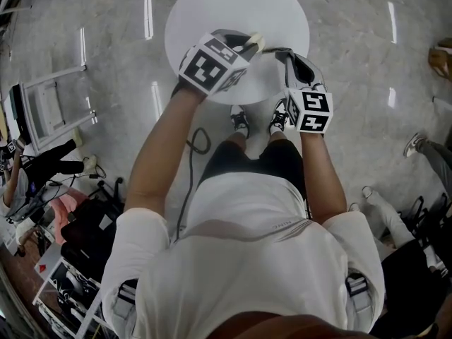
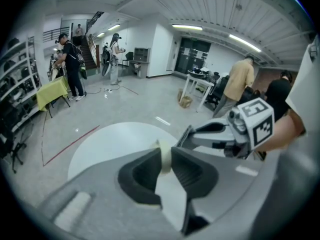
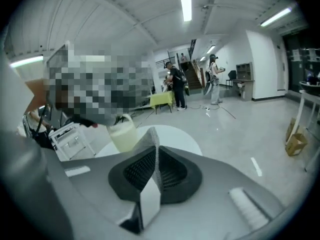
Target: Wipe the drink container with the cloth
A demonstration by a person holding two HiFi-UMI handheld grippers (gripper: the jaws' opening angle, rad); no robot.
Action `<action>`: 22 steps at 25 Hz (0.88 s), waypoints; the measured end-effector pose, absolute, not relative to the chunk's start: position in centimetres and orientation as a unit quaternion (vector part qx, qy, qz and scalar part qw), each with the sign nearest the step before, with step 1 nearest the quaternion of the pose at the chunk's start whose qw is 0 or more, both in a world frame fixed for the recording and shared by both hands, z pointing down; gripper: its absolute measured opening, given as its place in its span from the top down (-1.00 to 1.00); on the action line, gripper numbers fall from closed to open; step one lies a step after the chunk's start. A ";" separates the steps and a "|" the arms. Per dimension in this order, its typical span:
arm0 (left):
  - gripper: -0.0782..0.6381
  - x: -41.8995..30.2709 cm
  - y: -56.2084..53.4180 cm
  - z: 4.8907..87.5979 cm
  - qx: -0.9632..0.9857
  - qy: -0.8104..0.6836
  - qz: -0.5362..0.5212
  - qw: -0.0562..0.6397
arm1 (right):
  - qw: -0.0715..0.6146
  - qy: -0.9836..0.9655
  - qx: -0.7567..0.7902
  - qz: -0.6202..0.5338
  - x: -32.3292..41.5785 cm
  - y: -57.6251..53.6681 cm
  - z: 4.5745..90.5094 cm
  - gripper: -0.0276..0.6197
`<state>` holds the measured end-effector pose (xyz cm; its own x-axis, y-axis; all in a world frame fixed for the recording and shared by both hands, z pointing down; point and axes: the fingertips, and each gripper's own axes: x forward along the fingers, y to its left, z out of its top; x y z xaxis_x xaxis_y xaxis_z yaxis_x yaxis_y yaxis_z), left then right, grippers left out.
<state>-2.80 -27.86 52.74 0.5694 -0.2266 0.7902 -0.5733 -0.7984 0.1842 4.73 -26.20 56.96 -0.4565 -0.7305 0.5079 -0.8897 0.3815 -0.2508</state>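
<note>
Over a pale marbled floor [image 1: 353, 34] in a big open hall, a person in a white shirt [image 1: 247, 260] stands at a round white table [image 1: 233, 6], one tong in each hand, both reaching over the table's near edge. Way off in the background of both gripper views a few people are standing around, next to a table with a yellow cover [image 3: 161, 100].

Left gripper [image 1: 247, 44]: clamped on the drink container [image 3: 122, 135]. Its own view shows the dark pads pinched onto a thin pale strip, which looks like the container's wall or rim, so that's a solid grip. The container is a pale yellowish, see-through-ish thing. From the head view it sits right at the tips of the left tong, above the near part of the table. Can't tell if its base is actually resting on the tabletop, because the tong bodies hide that.

Right gripper [image 3: 156, 149]: closed on the cloth [image 3: 148, 139], a grey textured rag that pokes up in a little peak out of the pinched jaws.

How they line up: from the right gripper view the container is just to the left of the cloth's peak and a bit beyond it, really close. Honestly can't say whether cloth and container are touching. In the left gripper view the right tong comes in from the right with its tips pointing at the spot where the left pads hold the container.
</note>
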 end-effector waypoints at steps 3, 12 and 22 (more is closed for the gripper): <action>0.61 -2.8 -27.7 52.9 0.859 -0.233 0.403 0.215 | 0.109 -0.802 0.529 0.256 6.3 -27.2 54.3 0.87; 0.61 -2.8 -27.7 52.8 0.858 -0.237 0.400 0.218 | 0.123 -0.847 0.467 0.221 2.2 -29.0 55.0 0.87; 0.61 -3.0 -27.9 53.0 0.859 -0.239 0.396 0.219 | 0.231 -0.905 0.329 0.141 -0.9 -27.1 60.9 0.87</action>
